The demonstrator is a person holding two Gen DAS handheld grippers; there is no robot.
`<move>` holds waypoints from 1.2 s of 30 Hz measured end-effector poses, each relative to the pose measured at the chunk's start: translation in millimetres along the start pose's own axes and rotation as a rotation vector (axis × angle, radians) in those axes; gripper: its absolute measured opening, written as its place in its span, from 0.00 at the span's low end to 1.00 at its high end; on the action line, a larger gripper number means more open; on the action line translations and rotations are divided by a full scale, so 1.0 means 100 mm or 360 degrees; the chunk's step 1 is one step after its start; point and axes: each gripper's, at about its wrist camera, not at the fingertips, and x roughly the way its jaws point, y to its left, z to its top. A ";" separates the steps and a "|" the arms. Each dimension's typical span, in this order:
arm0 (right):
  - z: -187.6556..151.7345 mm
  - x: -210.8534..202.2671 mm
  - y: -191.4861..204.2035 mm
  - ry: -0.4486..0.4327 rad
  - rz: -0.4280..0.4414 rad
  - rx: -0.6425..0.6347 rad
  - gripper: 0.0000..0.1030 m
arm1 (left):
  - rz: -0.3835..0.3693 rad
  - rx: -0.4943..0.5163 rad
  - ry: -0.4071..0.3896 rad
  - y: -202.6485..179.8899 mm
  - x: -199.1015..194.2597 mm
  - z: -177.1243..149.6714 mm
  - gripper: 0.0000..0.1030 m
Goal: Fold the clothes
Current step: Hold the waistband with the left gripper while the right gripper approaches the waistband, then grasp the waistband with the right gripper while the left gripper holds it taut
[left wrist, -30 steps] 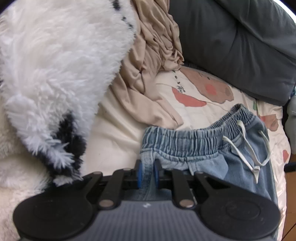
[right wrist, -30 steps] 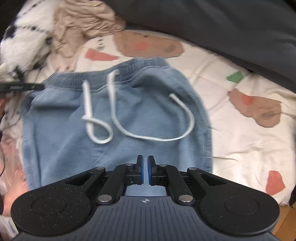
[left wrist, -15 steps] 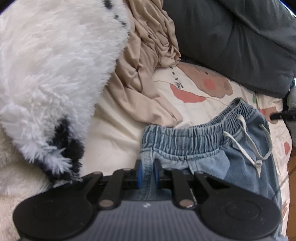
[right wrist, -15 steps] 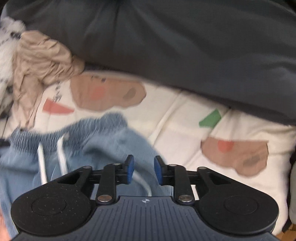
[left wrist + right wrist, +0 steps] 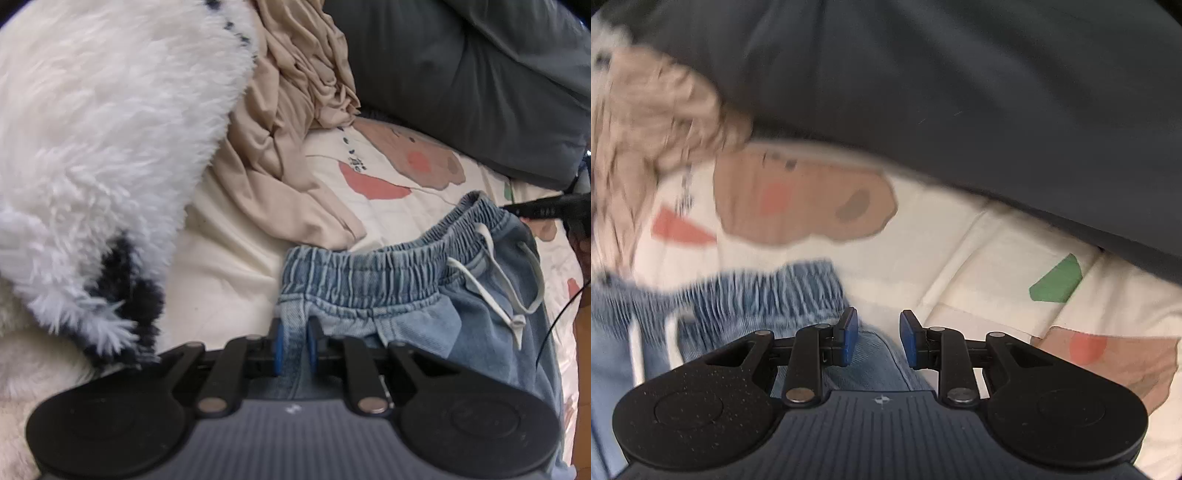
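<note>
Left wrist view: the left hand-held gripper (image 5: 294, 347) pinches a fold of the denim shorts (image 5: 476, 332) at their near left corner, just below the gathered waistband, its blue pads pressed on the cloth from both sides. The shorts lie on the bed (image 5: 229, 266), on a cream sheet printed with brown and red shapes, reaching from 6 o'clock toward 3 o'clock; a white drawstring (image 5: 495, 280) loops across their front. A fluffy white blanket with black patches (image 5: 103, 147) fills the picture from 9 to 11 o'clock, a crumpled beige garment (image 5: 295, 122) sits at 12 o'clock with one end touching the waistband, and a dark grey pillow (image 5: 480, 81) lies at 1 to 2 o'clock. In the right wrist view, which is blurred, the right hand-held gripper (image 5: 878, 339) has its jaws spread apart, having just been opening, and hovers over the right end of the waistband; denim shows between the pads, but they do not press on it. A green patch (image 5: 1057, 280) on the sheet sits at 3 o'clock.
</note>
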 end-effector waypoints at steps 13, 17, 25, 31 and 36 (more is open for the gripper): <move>-0.06 0.07 0.23 0.0153 -0.0026 -0.0459 0.31 | -0.0021 -0.0006 0.0007 0.02 -0.01 0.02 0.13; -0.04 0.08 0.26 0.0219 -0.0023 -0.0621 0.31 | -0.0030 0.0000 0.0014 0.04 0.00 0.04 0.13; 0.01 0.16 0.28 0.0318 0.0048 -0.0840 0.31 | -0.0046 0.0016 0.0031 0.06 0.01 0.07 0.13; -0.05 0.27 0.31 0.0330 0.0104 -0.0940 0.31 | -0.0048 0.0019 0.0041 0.07 0.04 0.10 0.13; -0.11 0.24 0.33 0.0301 0.0117 -0.0943 0.11 | -0.0034 0.0031 0.0032 0.04 0.08 0.10 0.13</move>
